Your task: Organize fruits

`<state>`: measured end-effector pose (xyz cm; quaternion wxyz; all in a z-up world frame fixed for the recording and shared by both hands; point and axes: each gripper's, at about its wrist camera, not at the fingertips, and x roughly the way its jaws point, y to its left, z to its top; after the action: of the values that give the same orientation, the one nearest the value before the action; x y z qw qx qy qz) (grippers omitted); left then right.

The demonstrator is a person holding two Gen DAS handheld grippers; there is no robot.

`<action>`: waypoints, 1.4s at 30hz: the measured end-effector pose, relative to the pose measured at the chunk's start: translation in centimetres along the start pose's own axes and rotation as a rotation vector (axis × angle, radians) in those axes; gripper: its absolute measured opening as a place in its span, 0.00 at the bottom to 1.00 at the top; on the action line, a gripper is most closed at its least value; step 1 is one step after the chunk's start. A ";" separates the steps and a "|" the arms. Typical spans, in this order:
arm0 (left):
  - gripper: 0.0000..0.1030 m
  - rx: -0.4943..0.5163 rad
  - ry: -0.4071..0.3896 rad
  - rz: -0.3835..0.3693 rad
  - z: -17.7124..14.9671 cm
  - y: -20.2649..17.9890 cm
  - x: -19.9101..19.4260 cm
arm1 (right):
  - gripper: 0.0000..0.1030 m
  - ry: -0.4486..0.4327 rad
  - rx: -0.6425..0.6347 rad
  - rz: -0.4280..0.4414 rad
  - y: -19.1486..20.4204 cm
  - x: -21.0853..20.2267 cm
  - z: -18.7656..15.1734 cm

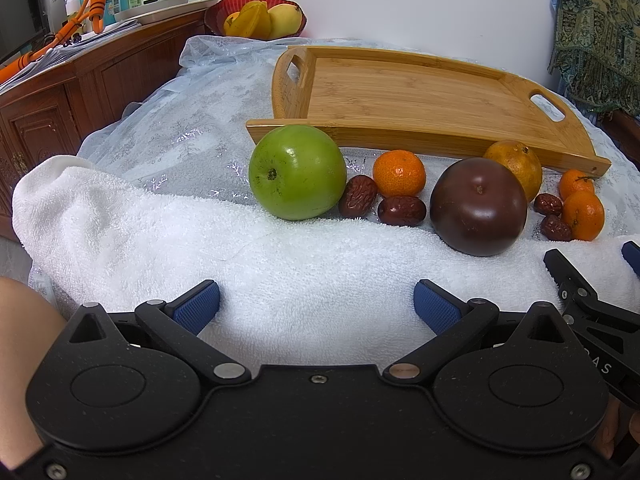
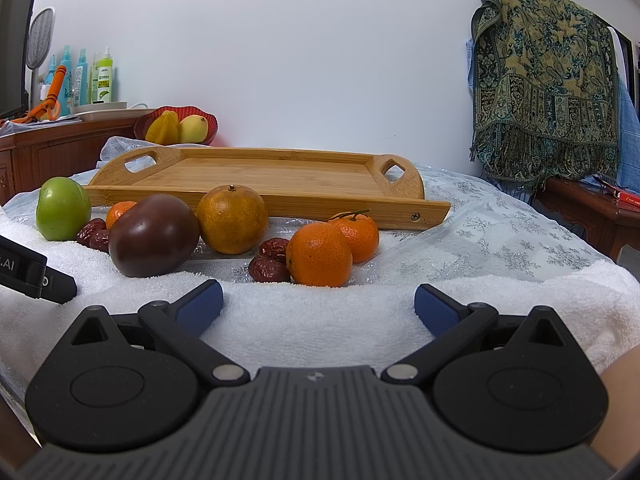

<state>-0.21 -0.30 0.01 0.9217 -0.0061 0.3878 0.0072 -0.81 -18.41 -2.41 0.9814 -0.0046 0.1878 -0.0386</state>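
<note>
Evidently nothing is picked yet: left gripper (image 1: 316, 304) and right gripper (image 2: 318, 304) hover spread and empty over the towel (image 1: 280, 280), fruit lying before the seemingly bare tray (image 2: 280, 176), so next means closing on the nearest orange (image 2: 319, 255).

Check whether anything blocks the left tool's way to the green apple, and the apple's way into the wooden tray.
Nothing visible blocks either. The left tool is open over bare white towel, with the green apple ahead. The wooden tray lies empty right behind the apple; only its low front rim must be cleared.
</note>
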 end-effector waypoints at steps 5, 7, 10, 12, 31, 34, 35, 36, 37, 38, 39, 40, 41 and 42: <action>1.00 0.000 0.000 0.000 0.0 0.0 0.0 | 1.00 0.000 0.000 0.000 0.0 0.0 0.0; 1.00 0.000 0.000 0.000 0.0 0.0 0.0 | 1.00 -0.001 0.000 0.000 0.0 0.0 0.0; 1.00 0.000 0.000 0.000 0.0 0.0 0.0 | 1.00 -0.001 0.000 0.000 0.0 0.0 0.0; 1.00 0.000 0.000 0.000 0.0 0.0 0.0 | 1.00 -0.001 0.000 0.000 0.0 0.0 0.0; 1.00 0.015 -0.013 -0.015 -0.1 0.2 -0.1 | 1.00 0.000 0.000 0.011 -0.3 0.2 0.0; 1.00 0.047 -0.040 -0.018 -0.4 0.1 -0.2 | 1.00 -0.002 -0.003 0.007 -0.3 0.2 0.0; 1.00 0.046 -0.040 -0.020 -0.4 0.2 -0.3 | 1.00 0.001 -0.009 0.007 -0.2 0.3 0.1; 1.00 0.042 -0.035 -0.024 -0.4 0.3 -0.2 | 1.00 0.008 -0.017 0.012 -0.3 0.3 0.2; 1.00 0.036 -0.032 -0.030 -0.2 0.5 -0.4 | 1.00 0.015 -0.019 0.019 -0.4 0.4 0.5; 0.99 0.027 -0.034 -0.035 -0.1 0.7 -0.5 | 1.00 0.015 -0.017 0.026 -0.5 0.4 0.7; 0.93 0.015 -0.043 -0.038 0.0 1.0 -0.7 | 1.00 0.006 -0.014 0.034 -0.5 0.3 0.8; 0.89 0.000 -0.056 -0.040 0.1 1.3 -1.0 | 0.99 -0.002 -0.011 0.042 -0.6 0.2 0.9; 0.81 -0.016 -0.072 -0.042 0.2 1.6 -1.3 | 0.96 -0.010 -0.006 0.050 -0.7 0.1 0.9; 0.76 -0.031 -0.087 -0.045 0.3 2.0 -1.5 | 0.91 -0.017 0.002 0.057 -0.7 0.0 0.9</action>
<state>-1.11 1.65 1.31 0.9374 -0.0286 0.3469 -0.0071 -0.51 -19.13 -1.52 0.9837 0.0011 0.1795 -0.0108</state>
